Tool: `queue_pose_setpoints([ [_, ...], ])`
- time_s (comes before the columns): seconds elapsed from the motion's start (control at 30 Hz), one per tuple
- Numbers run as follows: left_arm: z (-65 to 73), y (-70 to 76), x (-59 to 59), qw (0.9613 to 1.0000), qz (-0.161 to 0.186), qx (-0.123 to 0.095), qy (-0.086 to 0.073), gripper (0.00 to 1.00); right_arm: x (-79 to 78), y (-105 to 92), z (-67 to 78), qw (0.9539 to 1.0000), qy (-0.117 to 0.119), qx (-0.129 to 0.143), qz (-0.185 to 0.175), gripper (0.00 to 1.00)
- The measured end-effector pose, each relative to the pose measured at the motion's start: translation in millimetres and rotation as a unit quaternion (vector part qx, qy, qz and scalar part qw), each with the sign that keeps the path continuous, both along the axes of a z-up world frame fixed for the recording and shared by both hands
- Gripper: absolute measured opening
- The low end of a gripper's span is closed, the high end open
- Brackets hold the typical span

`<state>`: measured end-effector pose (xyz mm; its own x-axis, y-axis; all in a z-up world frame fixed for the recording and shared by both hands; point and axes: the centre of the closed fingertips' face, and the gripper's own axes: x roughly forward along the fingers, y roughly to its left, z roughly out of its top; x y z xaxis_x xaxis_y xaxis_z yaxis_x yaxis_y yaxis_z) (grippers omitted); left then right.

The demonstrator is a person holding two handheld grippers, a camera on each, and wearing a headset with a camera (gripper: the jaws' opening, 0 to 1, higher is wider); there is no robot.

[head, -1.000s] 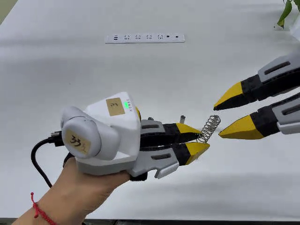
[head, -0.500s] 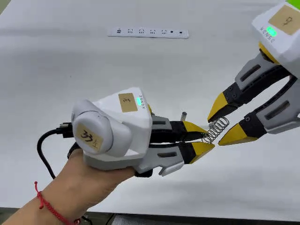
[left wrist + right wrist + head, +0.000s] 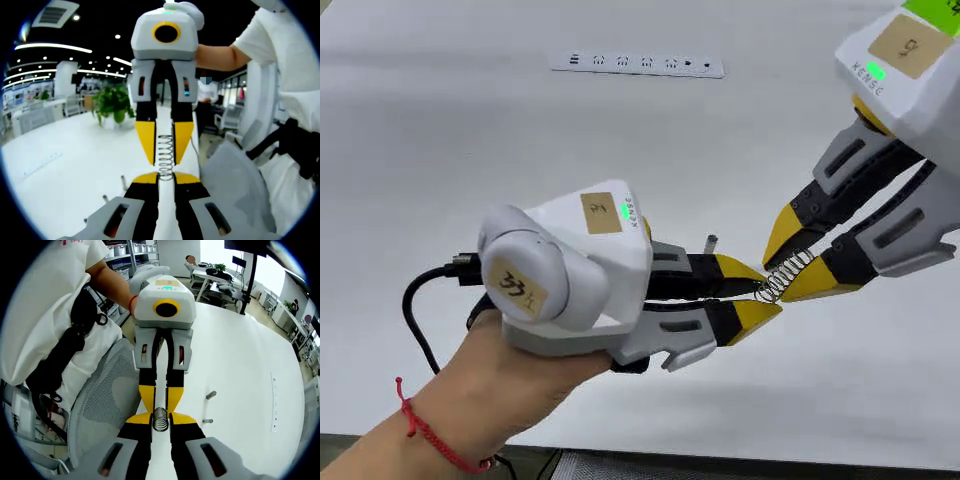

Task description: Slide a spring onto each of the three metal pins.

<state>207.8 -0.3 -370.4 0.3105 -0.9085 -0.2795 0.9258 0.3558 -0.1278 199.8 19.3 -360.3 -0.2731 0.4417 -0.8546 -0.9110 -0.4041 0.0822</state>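
Spring (image 3: 782, 277), a small bare-metal coil, held in mid-air at centre right of the head view, slanting up toward the right above the white worktop (image 3: 470, 150). Lower end pinched between the yellow tips of the left tongs (image 3: 765, 292), closed on it and reaching in from the lower left. In the left gripper view, the same spring (image 3: 165, 157) standing straight up from those tips at frame centre.

Upper part lying between the yellow tips of the right tongs (image 3: 776, 279), angled down from the upper right and drawn in narrow around the coil. Cannot tell whether pressing on it or merely flanking it. In the right gripper view, spring (image 3: 160, 419) seen end-on as a ring between those tips at lower centre.

Just behind the left tongs in the head view, one metal pin (image 3: 711, 243) upright on the worktop. In the right gripper view, a metal pin (image 3: 211, 395) on the worktop right of centre.

Hand (image 3: 510, 385) wrapped under the white body of the left tongs at lower left, red cord (image 3: 430, 440) on the wrist, black cable (image 3: 420, 300) looping off at the left. White power strip (image 3: 638, 64) flat on the worktop at top centre, well apart from both tongs.
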Motion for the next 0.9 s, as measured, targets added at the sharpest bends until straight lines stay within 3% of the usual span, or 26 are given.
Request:
queue_pose_setpoints([
  [0.47, -0.2, 1.9, 1.1, 1.0000, 0.001, 0.000, -0.001, 0.10, 0.4, 0.8, -0.3, 0.9999, -0.005, -0.009, 0.009, 0.12],
  [0.9, -1.2, 4.8, 2.8, 1.0000, 0.005, -0.002, -0.005, 0.13, 3.6, 4.2, -2.9, 0.9999, -0.006, -0.008, -0.005, 0.12],
])
